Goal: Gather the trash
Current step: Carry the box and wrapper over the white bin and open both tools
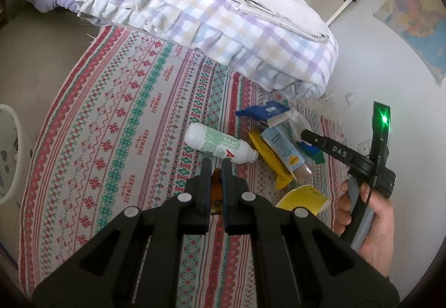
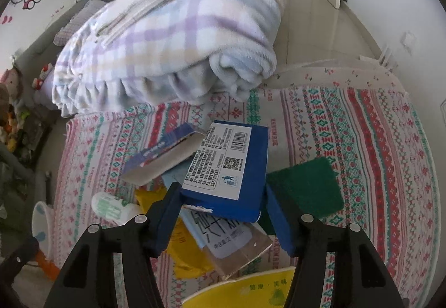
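**Trash Piled on a Striped Bed**

The left gripper (image 1: 216, 165) has its fingers squeezed on a small brown thing (image 1: 216, 190). I cannot tell what the brown thing is. The gripper hangs over the striped bed cover (image 1: 111, 124).

Just past its fingers lies a white bottle (image 1: 220, 144) with green print. It is on its side. Next to the bottle is a heap of trash. There is a yellow packet (image 1: 269, 158), a light blue packet (image 1: 284, 149) lying on top of it, and a blue box (image 1: 263, 110) farther back. A yellow cup (image 1: 303, 197) lies on its side close by.

The right gripper (image 2: 221, 213) has its fingers wide open, one on each side of the near end of a big blue box (image 2: 237, 168). The fingers look very close to the box, but I cannot tell if they touch it. The box has a white label with a bar code. It rests on the light blue packet (image 2: 223, 235). An open blue carton (image 2: 164, 157) leans beside it on the left. A green pad (image 2: 306, 185) lies flat on the right. The white bottle (image 2: 114, 209) is at the left of the heap, and the yellow cup (image 2: 251, 291) is nearest the camera.

A folded checked blanket (image 2: 172, 29) sits on the bed behind the trash. A white bin (image 1: 8, 151) peeks in at the far left edge.
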`<act>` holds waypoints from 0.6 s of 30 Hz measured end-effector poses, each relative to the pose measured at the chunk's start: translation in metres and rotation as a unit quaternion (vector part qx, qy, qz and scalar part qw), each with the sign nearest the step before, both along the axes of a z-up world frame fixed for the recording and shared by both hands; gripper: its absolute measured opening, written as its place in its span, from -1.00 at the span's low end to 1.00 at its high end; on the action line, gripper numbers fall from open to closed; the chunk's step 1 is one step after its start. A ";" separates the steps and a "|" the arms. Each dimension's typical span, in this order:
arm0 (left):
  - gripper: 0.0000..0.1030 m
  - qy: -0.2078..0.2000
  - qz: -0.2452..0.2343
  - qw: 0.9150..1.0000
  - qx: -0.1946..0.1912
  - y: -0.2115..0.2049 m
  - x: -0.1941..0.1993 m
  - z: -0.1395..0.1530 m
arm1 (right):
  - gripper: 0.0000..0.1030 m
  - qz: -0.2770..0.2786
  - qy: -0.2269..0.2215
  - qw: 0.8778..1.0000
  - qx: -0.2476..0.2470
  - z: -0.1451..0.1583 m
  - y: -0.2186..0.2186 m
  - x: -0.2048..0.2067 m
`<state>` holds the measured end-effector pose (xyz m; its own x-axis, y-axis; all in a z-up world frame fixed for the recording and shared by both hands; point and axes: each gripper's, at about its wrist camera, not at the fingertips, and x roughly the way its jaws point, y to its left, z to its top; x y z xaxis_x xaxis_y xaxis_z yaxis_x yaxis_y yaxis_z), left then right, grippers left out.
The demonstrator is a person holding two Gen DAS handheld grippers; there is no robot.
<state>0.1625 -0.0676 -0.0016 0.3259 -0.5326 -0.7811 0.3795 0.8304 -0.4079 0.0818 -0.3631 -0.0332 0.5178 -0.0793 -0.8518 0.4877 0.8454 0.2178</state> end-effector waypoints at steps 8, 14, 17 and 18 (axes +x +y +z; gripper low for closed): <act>-0.86 -0.007 0.021 1.000 -0.013 0.019 0.007 0.010 | 0.18 -0.013 -0.040 0.999 -0.004 0.029 0.012 -0.013; -0.86 -0.008 0.033 0.999 -0.022 0.034 0.010 0.013 | 0.18 -0.012 -0.072 0.997 -0.005 0.045 0.025 -0.020; -0.86 -0.005 0.044 0.999 -0.030 0.046 0.013 0.013 | 0.18 0.003 -0.088 0.996 0.002 0.051 0.038 -0.022; -0.86 -0.002 0.052 0.998 -0.035 0.053 0.014 0.013 | 0.18 0.010 -0.093 0.996 0.008 0.052 0.042 -0.022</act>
